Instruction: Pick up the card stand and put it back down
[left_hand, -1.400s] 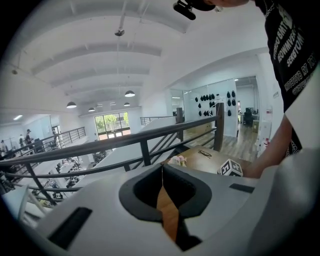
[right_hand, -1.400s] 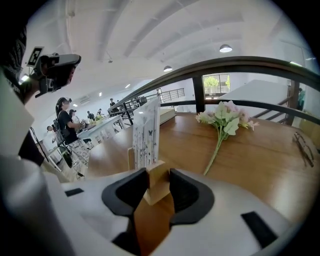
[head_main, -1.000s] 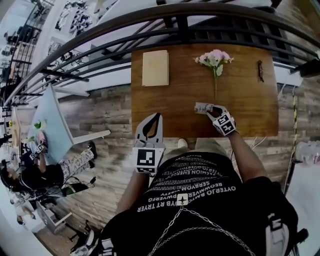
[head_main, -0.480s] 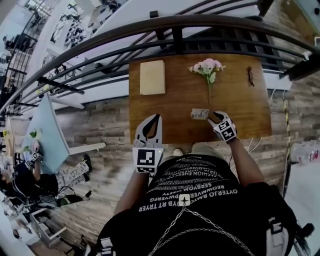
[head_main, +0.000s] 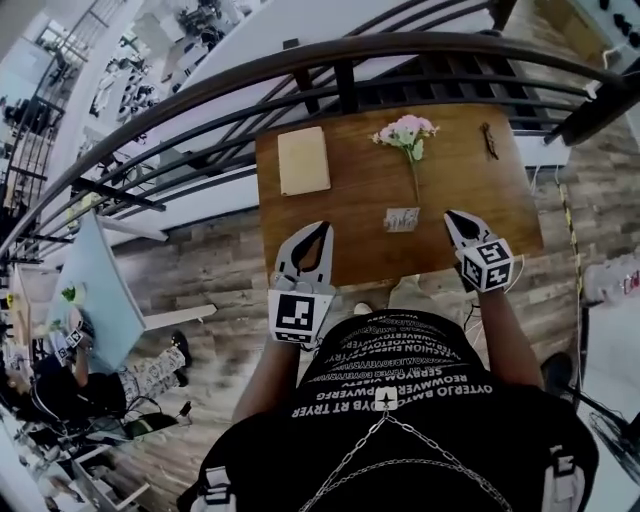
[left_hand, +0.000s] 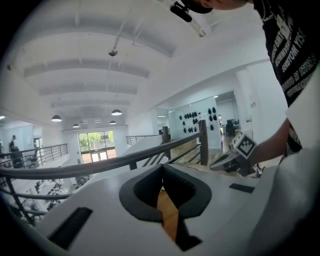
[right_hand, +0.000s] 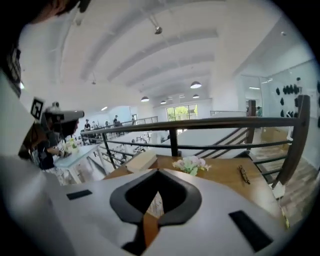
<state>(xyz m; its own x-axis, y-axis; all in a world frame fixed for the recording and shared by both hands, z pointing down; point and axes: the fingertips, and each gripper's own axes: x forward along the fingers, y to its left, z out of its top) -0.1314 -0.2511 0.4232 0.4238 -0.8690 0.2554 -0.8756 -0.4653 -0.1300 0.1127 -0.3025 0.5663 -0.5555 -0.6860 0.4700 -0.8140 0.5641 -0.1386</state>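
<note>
The card stand (head_main: 402, 219) is a small pale printed card standing on the wooden table (head_main: 350, 205) near its front edge. My right gripper (head_main: 453, 217) hovers just right of it, apart from it, with its jaws shut and nothing in them. In the right gripper view, the card stand (right_hand: 157, 205) shows through the gap behind the closed right gripper (right_hand: 158, 173). My left gripper (head_main: 322, 228) is shut and empty over the table's front edge, left of the stand. The left gripper (left_hand: 162, 168) points past the table toward the railing.
A tan book (head_main: 303, 160) lies at the table's back left. A pink flower sprig (head_main: 405, 131) lies at the back centre, and a small dark item (head_main: 488, 140) at the back right. A dark railing (head_main: 340, 62) runs behind the table, with a drop beyond it.
My right gripper, earlier at the card stand, has pulled back to the right and its jaws have shut empty. The stand stays on the table. The left gripper has held still.
</note>
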